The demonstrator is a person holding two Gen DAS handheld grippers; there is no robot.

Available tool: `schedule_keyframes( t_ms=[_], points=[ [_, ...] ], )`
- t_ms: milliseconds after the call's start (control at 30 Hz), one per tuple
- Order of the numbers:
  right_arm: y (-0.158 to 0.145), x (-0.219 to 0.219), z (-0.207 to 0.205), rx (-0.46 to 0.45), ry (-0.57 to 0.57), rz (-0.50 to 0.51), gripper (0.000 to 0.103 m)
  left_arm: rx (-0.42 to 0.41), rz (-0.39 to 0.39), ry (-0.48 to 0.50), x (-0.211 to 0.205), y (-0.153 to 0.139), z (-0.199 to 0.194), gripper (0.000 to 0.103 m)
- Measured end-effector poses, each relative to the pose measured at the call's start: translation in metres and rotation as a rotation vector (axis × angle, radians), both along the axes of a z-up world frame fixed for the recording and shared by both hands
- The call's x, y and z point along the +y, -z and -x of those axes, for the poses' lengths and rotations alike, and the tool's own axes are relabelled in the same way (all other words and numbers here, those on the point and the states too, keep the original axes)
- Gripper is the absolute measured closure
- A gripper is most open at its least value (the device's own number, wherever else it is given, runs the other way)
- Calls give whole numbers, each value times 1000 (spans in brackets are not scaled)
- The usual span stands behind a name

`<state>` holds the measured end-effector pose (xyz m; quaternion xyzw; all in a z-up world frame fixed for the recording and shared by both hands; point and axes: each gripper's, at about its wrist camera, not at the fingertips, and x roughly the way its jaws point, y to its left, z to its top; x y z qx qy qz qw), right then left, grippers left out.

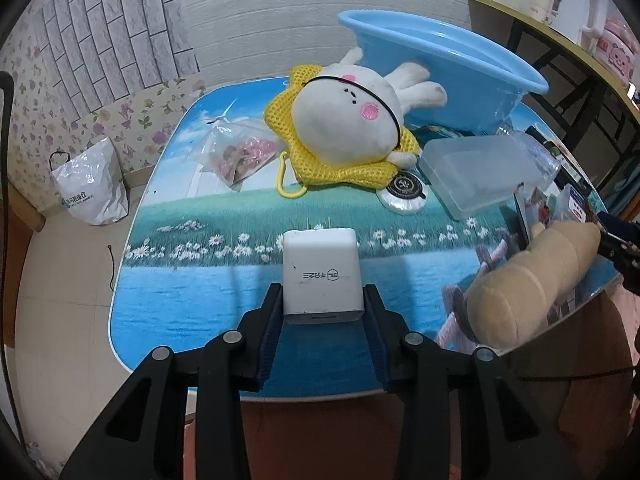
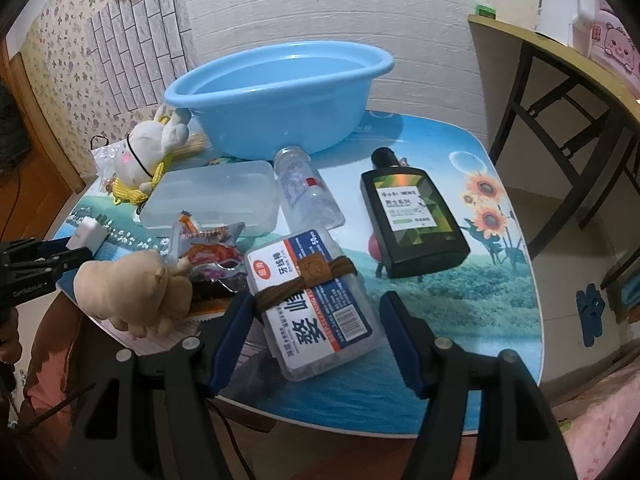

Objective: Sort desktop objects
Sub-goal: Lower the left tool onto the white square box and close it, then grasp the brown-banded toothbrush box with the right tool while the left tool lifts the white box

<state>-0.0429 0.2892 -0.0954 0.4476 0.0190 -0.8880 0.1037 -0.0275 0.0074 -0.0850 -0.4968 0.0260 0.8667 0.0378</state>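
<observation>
The white charger [image 1: 322, 274] sits clamped between the blue pads of the left gripper [image 1: 323, 304], its prongs pointing away from the camera, held a little above the near edge of the table [image 1: 180, 304] with its printed-landscape top. The left gripper reaches level over the table's near-left side, its two fingers closed snugly on the charger's flanks; in the right wrist view the same gripper [image 2: 60, 258] shows at the far left edge, with the charger [image 2: 89, 234] at its tip. The right gripper [image 2: 316, 328] hangs over the near middle of the table with its fingers spread wide and nothing between them gripped; below the gap lies a clear box of floss picks [image 2: 316, 304], bound with a brown band, its lower left corner close to the left finger. Just left of that box lie a snack packet [image 2: 212, 256] and a tan plush toy [image 2: 132, 292] that overhangs the table edge. Farther back stand a blue basin [image 2: 276, 100], a clear lidded container [image 2: 216, 198], a plastic bottle [image 2: 308, 192] on its side and a dark flat bottle [image 2: 416, 220], also lying down. A white rabbit plush [image 1: 352, 116] rests on a yellow mesh pouch [image 1: 340, 168], leaning against the basin.
</observation>
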Motion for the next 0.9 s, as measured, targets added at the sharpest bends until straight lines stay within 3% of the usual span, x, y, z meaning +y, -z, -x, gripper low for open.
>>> schedule_keyframes(
  t_ms=[433,567,633,667,767,900],
  points=[
    [9,-5,1,-29,-14,-44,36,-1,8,-3,3,5,5,62],
    [15,-6,3,-47,-12,-46,36,15,15,-12,4,6,12,51],
    [16,-5,3,-47,-10,-42,37,23,5,-5,5,7,14,51],
    [16,-4,3,-47,-7,-36,38,25,4,4,6,7,14,51],
    [13,-2,2,-33,-6,-41,41,37,24,21,9,5,13,65],
    [2,-1,-1,12,1,-35,43,42,6,21,8,-4,14,65]
  ],
)
